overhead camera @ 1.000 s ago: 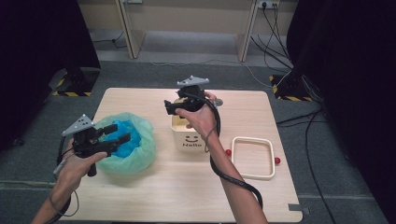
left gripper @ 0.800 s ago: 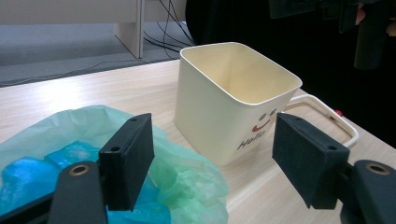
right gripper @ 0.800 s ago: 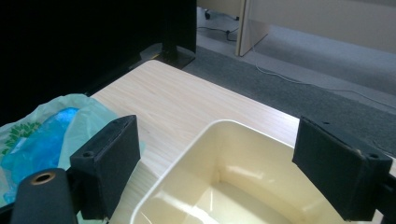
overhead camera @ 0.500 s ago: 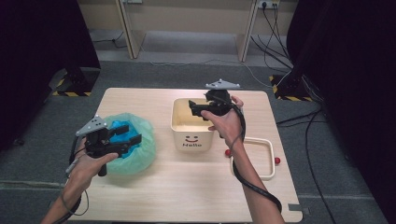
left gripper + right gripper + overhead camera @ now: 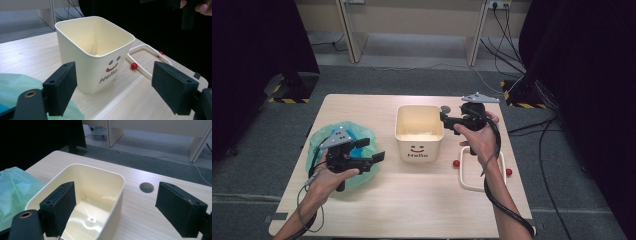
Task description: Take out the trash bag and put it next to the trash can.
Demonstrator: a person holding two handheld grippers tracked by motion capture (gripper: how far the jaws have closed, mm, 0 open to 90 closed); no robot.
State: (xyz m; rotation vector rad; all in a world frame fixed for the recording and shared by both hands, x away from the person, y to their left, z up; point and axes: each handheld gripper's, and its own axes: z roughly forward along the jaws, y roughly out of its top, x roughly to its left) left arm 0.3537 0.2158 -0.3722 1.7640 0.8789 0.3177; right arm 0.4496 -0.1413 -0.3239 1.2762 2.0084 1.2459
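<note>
A cream bin (image 5: 419, 132) with a smiley face and "Hello" on its front stands mid-table, empty inside (image 5: 87, 195). My left gripper (image 5: 379, 158) hovers over a crumpled green plastic bag (image 5: 319, 145) and points right at the bin (image 5: 85, 72). Its jaws have just been opening and stand wide apart with nothing between them (image 5: 116, 91). My right gripper (image 5: 443, 118) is held just right of the bin's rim and points left across it. It is open and empty (image 5: 120, 207).
A white rectangular frame (image 5: 464, 175) lies flat to the right of the bin, with one red ball (image 5: 456, 163) on its left and another (image 5: 509, 172) on its right. A round hole (image 5: 146, 187) sits in the tabletop behind the bin.
The right gripper has moved right, from above the bin to beside its right rim. The left gripper has moved right over the bag, toward the bin.
</note>
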